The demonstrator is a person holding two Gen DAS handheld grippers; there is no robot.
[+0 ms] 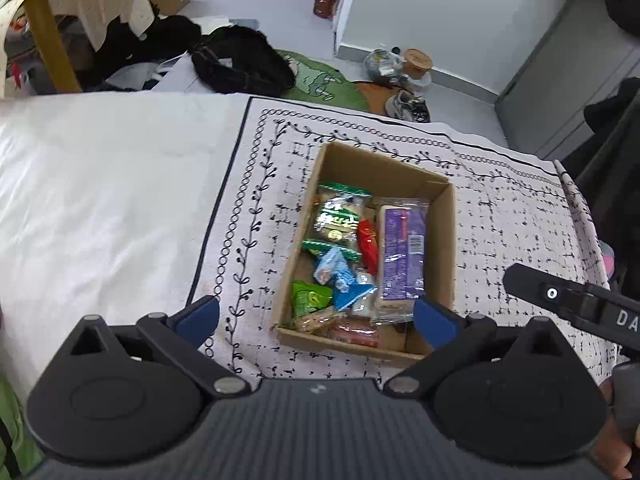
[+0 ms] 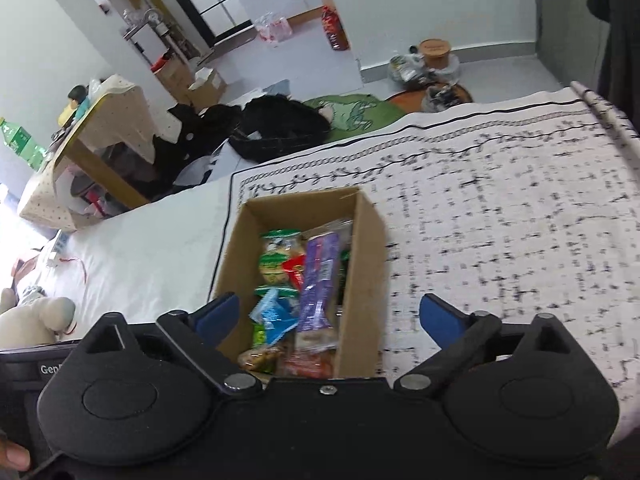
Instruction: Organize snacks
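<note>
Risk, as judged from the layout: the cardboard box [image 1: 386, 184] is light, sits on a soft patterned cloth [image 1: 500, 216] over what looks like a bed, and is packed loosely. A gripper finger catching the box wall on the way in could drag or tip the whole box. The wrappers are slick and overlap, so a pinch on one could lift a neighbour or slip off.

The purple packet [image 1: 402, 256] lies along the right side of the box and leans against the wall in the right wrist view, likely the easiest item to snag by accident. The green-labelled packet [image 1: 338, 216] lies at the far left, a red wrapper [image 1: 369, 242] between the two, a blue wrapper [image 1: 340, 276] and a small green packet [image 1: 310, 298] nearer the front.

Left gripper [image 1: 316, 316]: fingers spread wide, holding nothing, above the near end of the box, which lies between and ahead of the fingers.

Right gripper [image 2: 328, 316]: also spread wide and empty, above the near right corner of the box, its right finger over bare cloth. This view is motion-blurred.

No snacks visible outside the box.
</note>
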